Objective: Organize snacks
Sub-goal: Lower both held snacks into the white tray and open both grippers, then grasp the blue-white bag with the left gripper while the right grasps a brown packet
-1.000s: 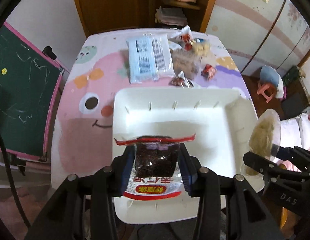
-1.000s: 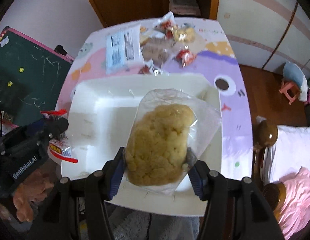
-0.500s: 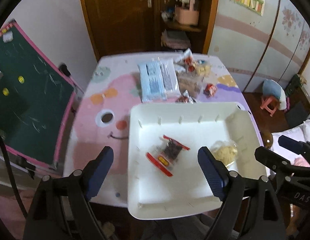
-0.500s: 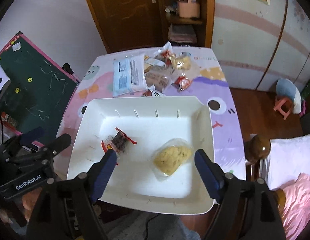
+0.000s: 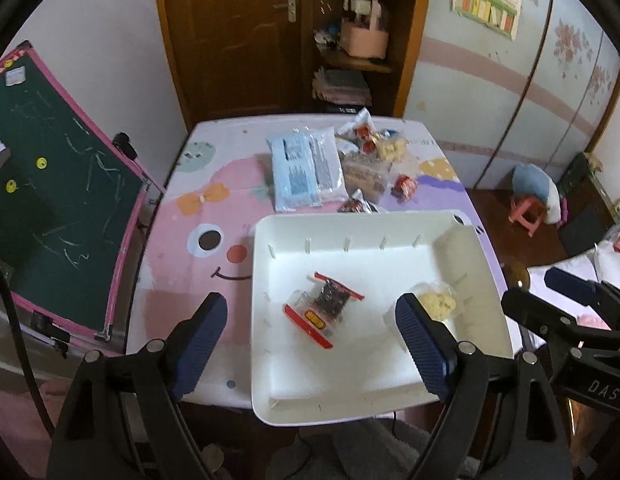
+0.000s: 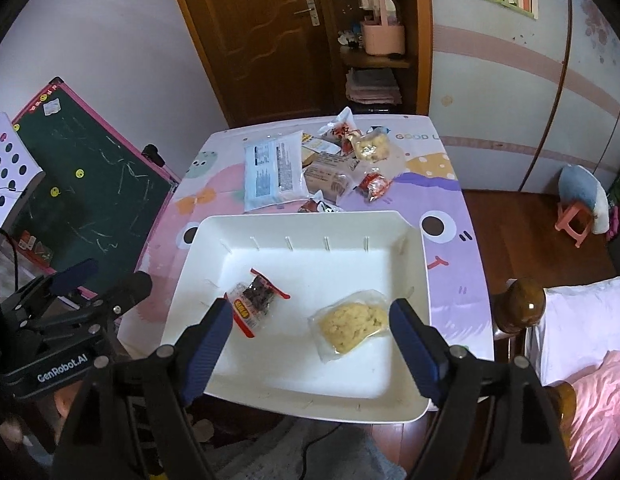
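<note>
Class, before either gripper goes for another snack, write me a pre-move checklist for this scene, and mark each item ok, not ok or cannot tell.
1. Left gripper open, nothing between its jaws: ok.
2. Right gripper open, nothing held: ok.
3. Dark snack packet lying inside the white tray: ok.
4. Yellow snack bag inside the tray, apart from the packet: ok.
5. Snack pile still on the table beyond the tray: not ok, unsorted.
6. Tray fully on the table: cannot tell; its near edge seems to overhang.
</note>
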### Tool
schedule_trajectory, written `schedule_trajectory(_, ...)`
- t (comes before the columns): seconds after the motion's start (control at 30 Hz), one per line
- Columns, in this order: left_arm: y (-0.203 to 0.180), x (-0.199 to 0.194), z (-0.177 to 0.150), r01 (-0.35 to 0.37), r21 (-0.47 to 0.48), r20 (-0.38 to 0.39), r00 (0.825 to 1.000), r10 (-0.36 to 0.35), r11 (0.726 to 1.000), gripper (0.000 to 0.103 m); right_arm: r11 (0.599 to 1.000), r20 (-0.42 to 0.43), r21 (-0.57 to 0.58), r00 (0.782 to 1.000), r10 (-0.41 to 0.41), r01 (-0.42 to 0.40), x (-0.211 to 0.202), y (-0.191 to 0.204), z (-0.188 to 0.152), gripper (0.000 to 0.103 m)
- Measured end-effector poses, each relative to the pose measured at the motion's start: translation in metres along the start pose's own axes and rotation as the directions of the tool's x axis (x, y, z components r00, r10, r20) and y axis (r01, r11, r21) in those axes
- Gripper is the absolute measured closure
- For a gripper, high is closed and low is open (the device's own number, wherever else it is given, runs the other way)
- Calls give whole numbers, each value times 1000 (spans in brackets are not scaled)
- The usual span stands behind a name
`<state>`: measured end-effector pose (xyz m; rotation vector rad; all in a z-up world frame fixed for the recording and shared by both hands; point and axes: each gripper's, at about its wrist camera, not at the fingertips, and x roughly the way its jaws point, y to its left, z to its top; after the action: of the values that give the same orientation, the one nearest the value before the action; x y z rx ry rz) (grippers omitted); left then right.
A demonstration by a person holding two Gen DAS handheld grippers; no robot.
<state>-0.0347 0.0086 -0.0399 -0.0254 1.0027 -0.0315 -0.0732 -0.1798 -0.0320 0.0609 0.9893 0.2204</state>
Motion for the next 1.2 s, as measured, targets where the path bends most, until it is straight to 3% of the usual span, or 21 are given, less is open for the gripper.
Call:
schedule_trajectory(0.1, 2, -2, 3, 19, -17, -5, 1000, -19, 1000, 17, 1000, -2, -6, 1000, -4, 4, -1, 0, 2, 22)
schedule_trajectory(0.4, 5, -7, 32, -38, 20, 28, 999, 37, 999, 17, 1000, 15, -9, 1000, -26, 26, -6, -1, 26, 22)
schedule_trajectory(0.7, 17, 7, 84, -58, 81, 8, 998, 57, 995, 17, 997, -2, -73, 1000, -21, 21, 11, -1, 82, 22)
schedule_trajectory(1.0, 42, 65, 168, 27, 68, -40, 999, -24, 997, 13, 990, -78, -138, 996, -34, 23, 80, -7, 158, 22)
schedule_trajectory(1.2, 40, 144, 205, 86, 96, -126, 989, -74, 992, 13, 986, -192, -165, 981, -37, 5, 157, -6, 178, 22)
